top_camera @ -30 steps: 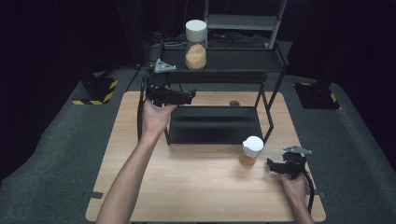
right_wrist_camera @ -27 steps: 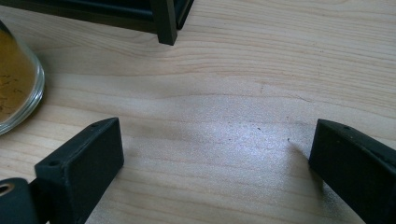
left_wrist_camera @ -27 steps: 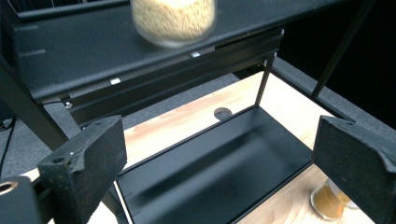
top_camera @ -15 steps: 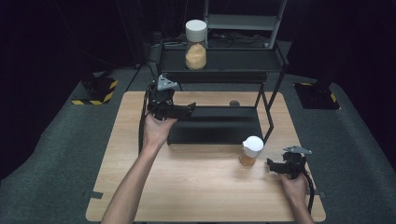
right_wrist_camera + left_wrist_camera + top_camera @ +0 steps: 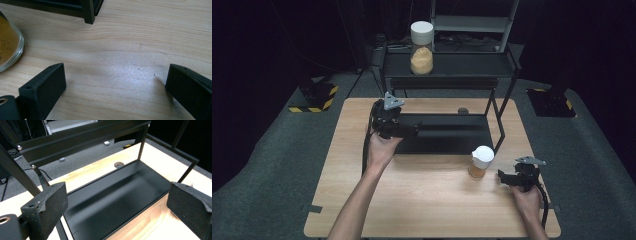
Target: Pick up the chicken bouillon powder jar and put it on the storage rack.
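A tall glass jar with a white lid [image 5: 422, 47], half full of tan powder, stands on the top shelf of a black metal rack [image 5: 447, 65]. A small white-lidded jar [image 5: 481, 161] of brown stuff sits on the wooden table in front of the rack's right leg; its glass edge [image 5: 10, 42] appears at the left of the right gripper view. My left gripper [image 5: 414, 131] [image 5: 117, 207] is open, hovering at the left end of the rack's black bottom tray [image 5: 120, 190]. My right gripper [image 5: 501, 176] [image 5: 115, 85] is open, low over the table just right of the small jar.
The rack's thin legs [image 5: 502, 125] and crossbar [image 5: 82, 137] frame the tray. A round hole [image 5: 463, 110] marks the table behind the tray. Dark floor surrounds the table, with yellow-black striped bases [image 5: 319, 97] at left and right.
My left gripper has come down and forward from the rack's top shelf edge to the left end of the bottom tray. The right gripper and small jar have stayed put.
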Demonstrator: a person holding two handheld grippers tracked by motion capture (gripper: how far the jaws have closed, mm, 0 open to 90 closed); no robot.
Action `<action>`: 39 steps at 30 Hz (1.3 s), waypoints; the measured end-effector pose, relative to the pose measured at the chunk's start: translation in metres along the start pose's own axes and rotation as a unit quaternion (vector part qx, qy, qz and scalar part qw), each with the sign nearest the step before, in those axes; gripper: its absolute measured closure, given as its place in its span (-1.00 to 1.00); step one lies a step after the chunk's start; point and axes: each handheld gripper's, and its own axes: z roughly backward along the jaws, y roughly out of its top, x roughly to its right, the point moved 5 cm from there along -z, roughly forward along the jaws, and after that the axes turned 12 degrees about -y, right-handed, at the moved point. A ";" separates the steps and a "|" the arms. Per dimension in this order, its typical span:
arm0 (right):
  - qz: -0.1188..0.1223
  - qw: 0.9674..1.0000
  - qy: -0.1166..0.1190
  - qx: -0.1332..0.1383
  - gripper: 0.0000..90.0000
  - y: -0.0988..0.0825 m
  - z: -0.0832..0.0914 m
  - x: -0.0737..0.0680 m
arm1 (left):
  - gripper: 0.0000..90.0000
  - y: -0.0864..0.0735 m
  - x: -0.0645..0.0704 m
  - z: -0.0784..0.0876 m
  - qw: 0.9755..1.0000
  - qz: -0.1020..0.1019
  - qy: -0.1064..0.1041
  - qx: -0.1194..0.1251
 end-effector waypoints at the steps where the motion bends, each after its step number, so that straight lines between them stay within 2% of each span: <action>1: 0.000 1.000 0.000 0.000 -0.95 0.000 0.000 0.000 | -0.92 -0.002 0.000 -0.002 1.000 0.000 -0.001 -0.003; 12: 0.000 1.000 0.000 0.000 -0.95 0.000 0.000 0.000 | -0.92 -0.025 -0.001 -0.016 1.000 0.004 -0.005 -0.013; 21: -0.001 1.000 0.000 0.000 -0.95 0.000 0.000 0.000 | -0.92 -0.037 -0.001 -0.029 1.000 0.011 -0.013 -0.021; 27: -0.001 1.000 0.000 0.000 -0.95 0.000 0.000 0.000 | -0.93 -0.045 0.003 -0.040 0.999 0.002 -0.013 -0.038; 39: -0.001 1.000 0.000 0.000 -0.95 0.000 0.000 0.000 | -0.92 -0.067 0.000 -0.054 0.998 0.023 -0.022 -0.048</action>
